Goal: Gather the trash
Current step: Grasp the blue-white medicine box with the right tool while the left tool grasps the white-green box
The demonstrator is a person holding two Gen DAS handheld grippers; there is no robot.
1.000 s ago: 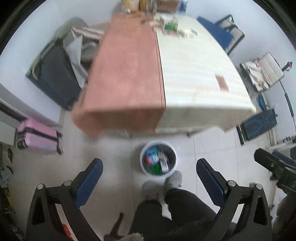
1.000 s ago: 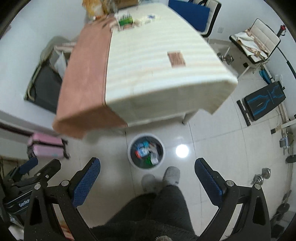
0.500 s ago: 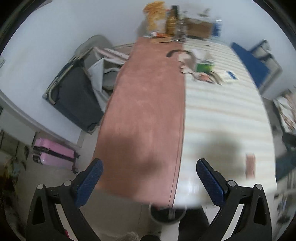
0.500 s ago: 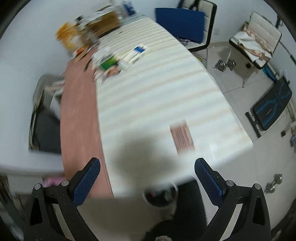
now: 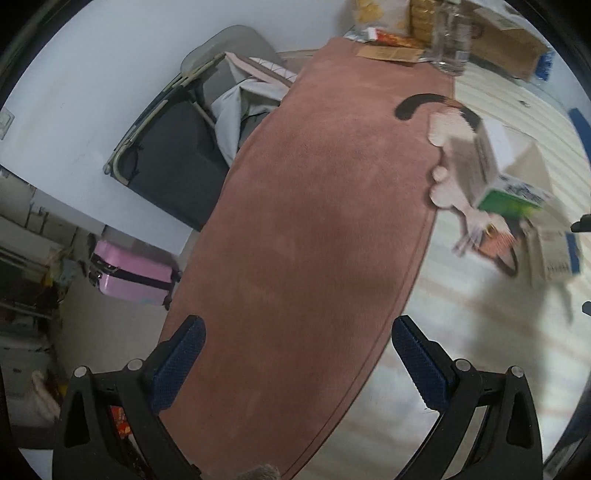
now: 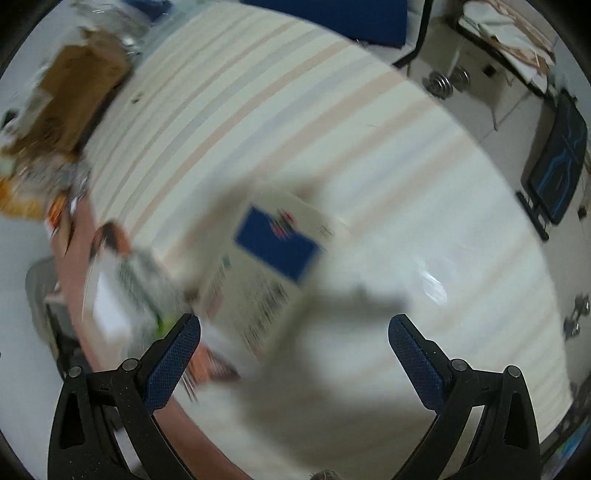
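Note:
Trash lies on the table. In the left wrist view a white and green carton point(image 5: 491, 173) lies tipped at the right, with flat wooden spoons point(image 5: 445, 192), a white plastic fork point(image 5: 476, 230) and a flat white and blue box point(image 5: 554, 251) beside it. My left gripper point(image 5: 297, 360) is open and empty over the pink cloth point(image 5: 314, 240). In the blurred right wrist view the white and blue box point(image 6: 273, 266) lies just ahead of my open, empty right gripper point(image 6: 293, 354); the carton point(image 6: 125, 295) is at its left.
Snack bags point(image 5: 384, 14), a clear jar point(image 5: 450, 44) and a brown cardboard box point(image 5: 506, 48) stand at the table's far end. A folded cot point(image 5: 173, 147) and pink suitcase point(image 5: 133, 273) sit left of the table. A blue chair point(image 6: 332, 14) and weights point(image 6: 443, 79) stand beyond.
Both grippers have swung up from the floor bin and moved forward over the table. The trash pile has come much closer; the bin has left view. Both stay open.

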